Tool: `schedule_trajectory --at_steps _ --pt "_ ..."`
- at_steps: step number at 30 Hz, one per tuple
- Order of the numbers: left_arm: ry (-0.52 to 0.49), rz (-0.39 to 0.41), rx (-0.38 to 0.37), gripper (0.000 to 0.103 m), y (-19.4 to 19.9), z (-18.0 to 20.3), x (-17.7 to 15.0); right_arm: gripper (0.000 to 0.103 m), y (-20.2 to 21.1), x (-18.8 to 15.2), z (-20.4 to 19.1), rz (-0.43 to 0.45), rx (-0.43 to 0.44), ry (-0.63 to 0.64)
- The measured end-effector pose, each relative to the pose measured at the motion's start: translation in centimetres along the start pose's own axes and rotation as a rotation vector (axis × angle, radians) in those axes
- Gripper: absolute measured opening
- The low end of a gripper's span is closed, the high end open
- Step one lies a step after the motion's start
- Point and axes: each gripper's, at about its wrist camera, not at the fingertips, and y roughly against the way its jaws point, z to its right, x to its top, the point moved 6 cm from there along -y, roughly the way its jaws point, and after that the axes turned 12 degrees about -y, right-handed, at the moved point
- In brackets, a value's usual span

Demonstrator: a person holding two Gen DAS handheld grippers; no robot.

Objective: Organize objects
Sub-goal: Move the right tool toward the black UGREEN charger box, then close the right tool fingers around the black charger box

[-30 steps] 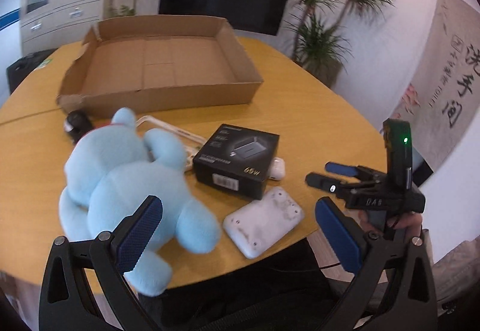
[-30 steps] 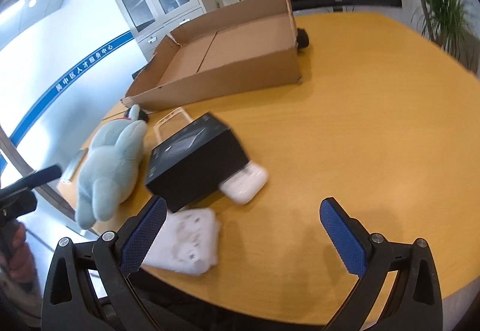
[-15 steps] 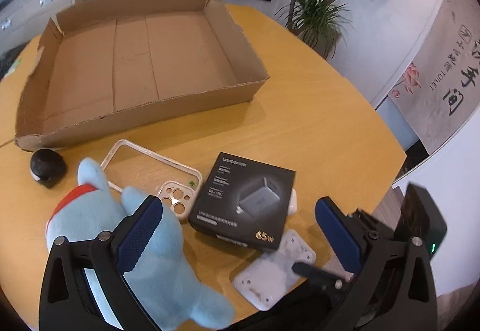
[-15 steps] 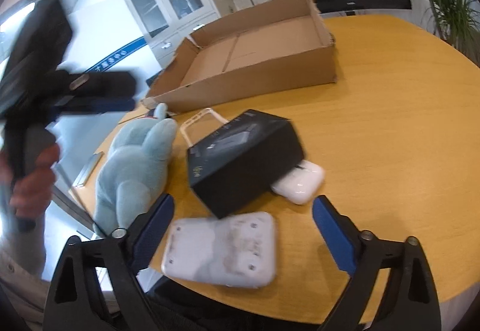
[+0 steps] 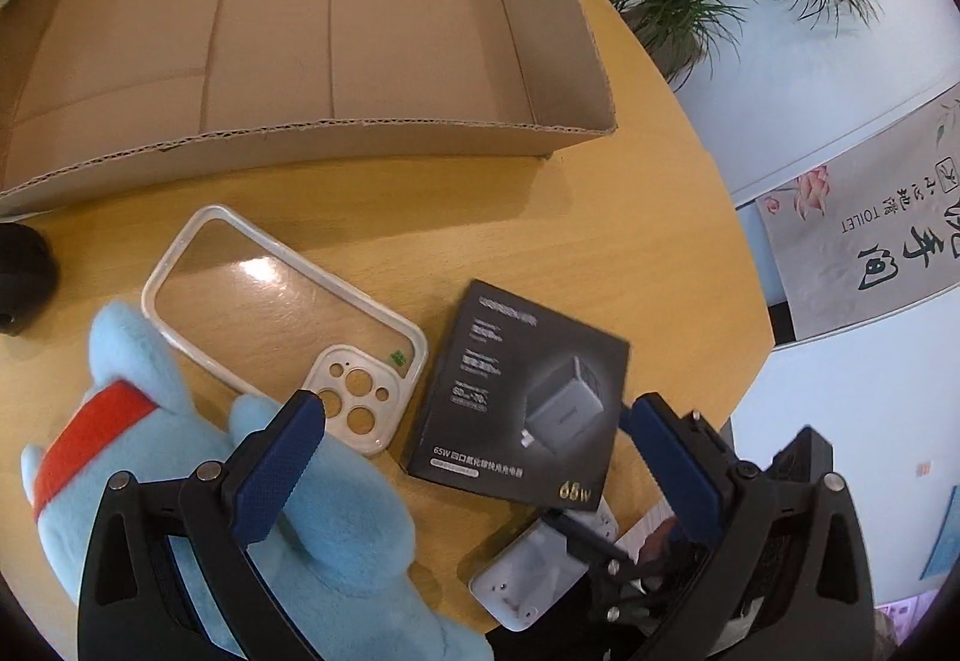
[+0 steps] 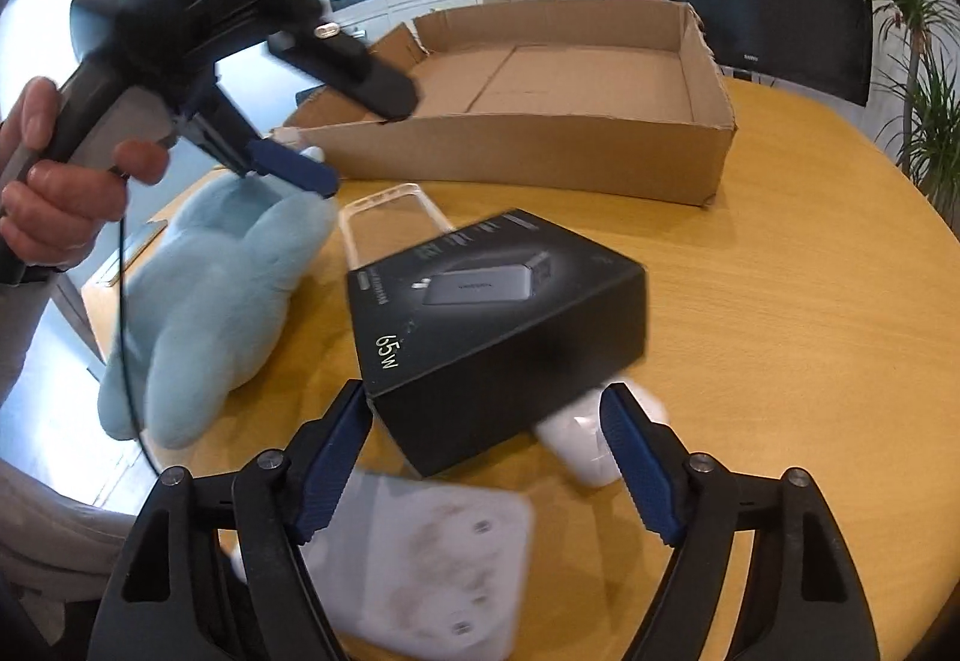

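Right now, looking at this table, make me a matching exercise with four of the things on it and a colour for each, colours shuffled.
Things:
1. plush toy
2. charger box
3. phone case
4. cardboard tray

Colours:
A. brown
B. clear with a white rim
C. light blue
D. black

Pairs: 1-C, 2-D, 3-B, 4-A

**Both grippers angled down, right one closing**

Right gripper pointed steeply down, jaws wide but closing; a black box sat between the pads, no contact visible. Left gripper also tilted down, jaws spread wide, gripping nothing. Person's left hand wrapped its handle at 9 o'clock in the right wrist view.
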Motion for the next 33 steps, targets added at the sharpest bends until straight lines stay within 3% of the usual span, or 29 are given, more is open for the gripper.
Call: schedule_trajectory --at_steps 10,19,21,24,26,30,33 --pt "-0.011 -0.034 -0.013 0.102 -0.6 -0.2 0.2 0.078 -2.1 3.8 3.3 -0.042 -0.035 0.026" --pt "-0.034 -0.025 0.055 0.102 0.0 0.1 2.2 0.078 -3.7 6.5 6.0 -0.068 -0.147 0.008" --pt "-0.034 -0.025 0.057 0.102 -0.1 0.2 2.2 0.078 -3.1 7.3 6.2 -0.070 -0.091 -0.025" --pt "-0.013 0.007 0.061 0.102 0.4 -0.1 2.2 0.078 -2.0 8.4 6.1 -0.076 0.089 -0.119" --pt "0.011 0.014 0.062 0.102 0.3 -0.4 2.1 0.078 -2.4 9.2 6.4 -0.106 0.165 -0.173" --pt "0.034 0.019 0.030 0.102 0.6 -0.1 1.9 0.078 -3.5 9.0 7.3 -0.170 0.210 -0.233" --pt "0.035 0.037 0.047 0.102 0.8 0.6 1.7 0.078 -4.3 8.5 8.0 -0.210 0.223 -0.272"
